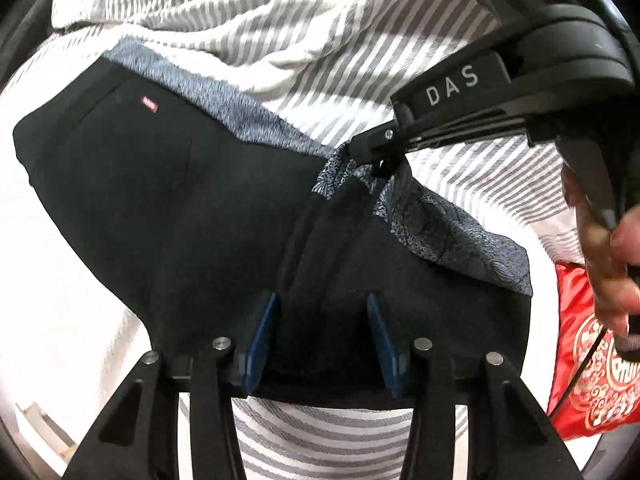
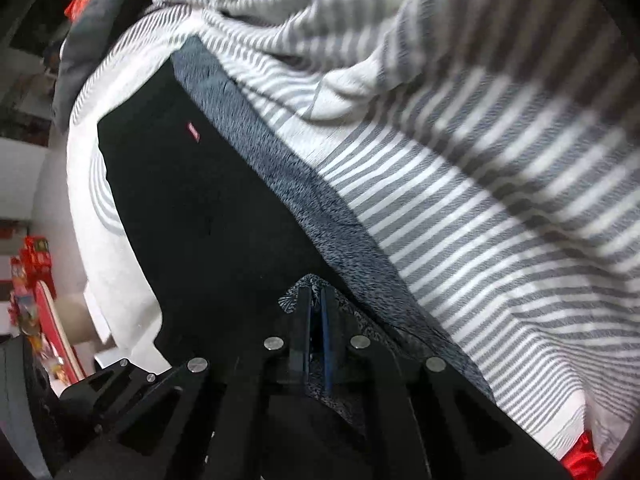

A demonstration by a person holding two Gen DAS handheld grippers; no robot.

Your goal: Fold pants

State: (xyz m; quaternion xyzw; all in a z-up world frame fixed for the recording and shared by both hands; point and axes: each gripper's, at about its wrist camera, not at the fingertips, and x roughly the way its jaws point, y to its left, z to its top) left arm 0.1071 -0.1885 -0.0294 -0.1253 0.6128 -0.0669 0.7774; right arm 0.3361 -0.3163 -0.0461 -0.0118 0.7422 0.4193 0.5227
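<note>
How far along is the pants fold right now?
Done: the black pants lie spread on the striped bedding, gray fleece lining showing along one edge. In hand: the right gripper is pinched shut on a turned-up bit of that edge; the left gripper straddles black fabric, jaws partly open, not clearly pressing it. Left: no finished fold shows yet, so the folding itself remains.

The left gripper (image 1: 322, 344) is a matte black plastic frame with triangular cut-outs, round silver pins at its linkage joints and two flat blue pads. The right gripper (image 1: 366, 152) is the same black build, with white letters "DAS" on its body, a small silver screw near the tip and a thin black cable trailing past the person's hand (image 1: 608, 264).
</note>
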